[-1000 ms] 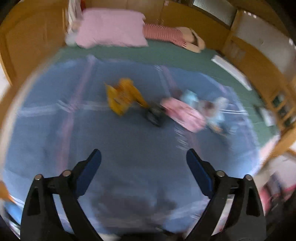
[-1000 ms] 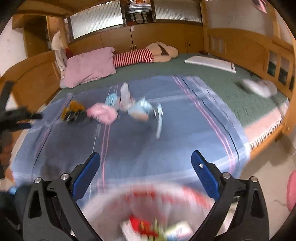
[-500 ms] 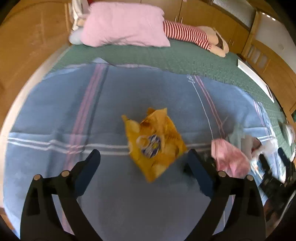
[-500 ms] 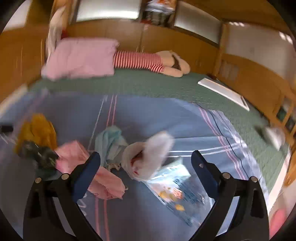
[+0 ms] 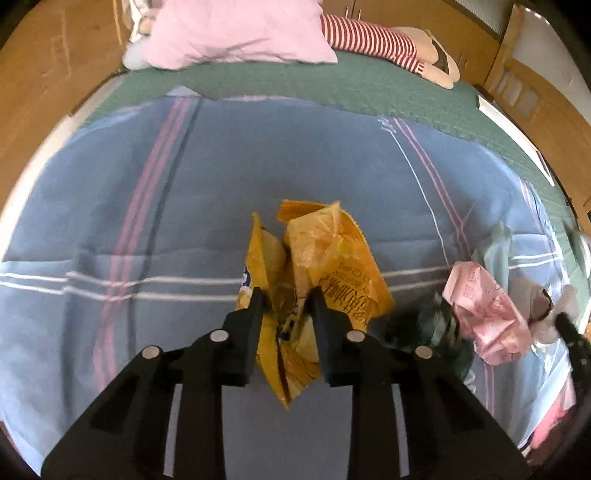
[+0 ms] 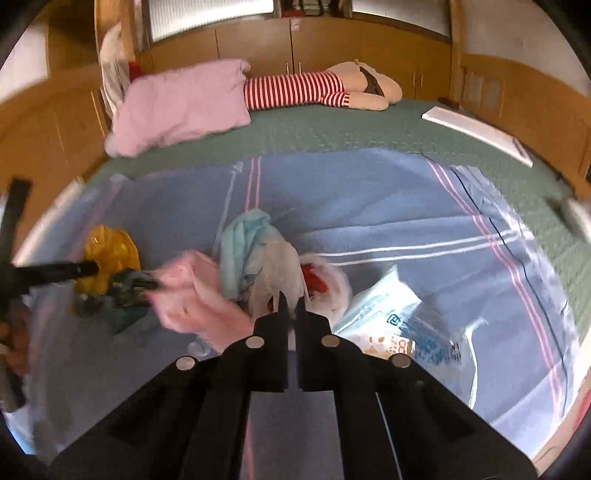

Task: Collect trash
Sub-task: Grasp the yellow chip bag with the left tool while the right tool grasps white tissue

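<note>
Wide bed (image 5: 369, 85) under a green cover, wooden panels around it. Across the near half, a blue blanket (image 5: 184, 184) with pink and white stripes, bearing all the litter. At the head end, a pink pillow (image 5: 236, 33) and beside it a plush toy (image 6: 317, 88) in red-and-white stripes. Near the far right edge of the bed, a flat white board (image 6: 476, 131). On the blanket, a clear printed plastic bag (image 6: 391, 314) lying flat at the right of the heap, touching a thin white plastic bag (image 6: 280, 266) with something red inside. Next to that, a crumpled pink wrapper (image 5: 484, 306) and a bunched pale-teal piece (image 6: 243, 240). Further left, a yellow snack bag (image 5: 328, 266), crumpled and partly upright on the blanket. Left gripper (image 5: 284, 299) just closed in, pinching the yellow snack bag at its middle, bag bulging between and above the tips. Right gripper (image 6: 291, 302) just pressed together, tips nearly touching, nipping a fold of the thin white plastic bag.
</note>
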Motion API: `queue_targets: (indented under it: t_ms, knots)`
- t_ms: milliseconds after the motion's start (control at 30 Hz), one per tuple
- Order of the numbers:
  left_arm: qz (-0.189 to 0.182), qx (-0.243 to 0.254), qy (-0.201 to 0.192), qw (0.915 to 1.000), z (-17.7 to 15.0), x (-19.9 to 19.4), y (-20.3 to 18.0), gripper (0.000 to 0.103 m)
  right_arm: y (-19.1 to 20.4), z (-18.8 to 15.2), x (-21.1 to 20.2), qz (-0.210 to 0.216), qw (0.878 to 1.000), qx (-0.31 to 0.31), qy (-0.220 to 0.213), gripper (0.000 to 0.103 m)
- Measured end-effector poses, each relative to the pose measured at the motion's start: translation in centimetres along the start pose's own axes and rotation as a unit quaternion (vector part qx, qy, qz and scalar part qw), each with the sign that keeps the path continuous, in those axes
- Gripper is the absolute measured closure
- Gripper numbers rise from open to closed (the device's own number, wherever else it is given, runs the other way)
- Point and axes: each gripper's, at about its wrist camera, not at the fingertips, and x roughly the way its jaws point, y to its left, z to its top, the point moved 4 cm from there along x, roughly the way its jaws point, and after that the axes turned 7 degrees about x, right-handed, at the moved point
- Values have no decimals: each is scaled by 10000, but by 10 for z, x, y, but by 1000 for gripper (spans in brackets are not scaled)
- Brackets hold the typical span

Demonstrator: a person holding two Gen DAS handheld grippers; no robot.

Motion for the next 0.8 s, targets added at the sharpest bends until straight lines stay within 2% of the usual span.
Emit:
queue_targets:
  t_ms: [100, 200, 433, 633, 800]
  knots:
    - [219, -14, -343, 9992, -11, -39, 8, 77, -2, -2, -34, 386, 9990, -26, -239, 99]
    - [375, -36, -655, 9971, -20, -78, 7, 77, 0, -1, -61, 566, 9975, -134, -405, 99]
    - [645, 318, -1203, 9901, -40, -161, -19, 77, 15, 9, -132, 1147, 9891, -338, -859, 99]
    - [494, 479, -1488, 9865, -64, -225, -49, 77, 20, 7, -204, 1536, 9787, -552, -1245, 99]
    - [448, 552, -1632, 9840, -79, -260, -70, 77, 17, -3, -248, 1583, 9739, -708, -1467, 99]
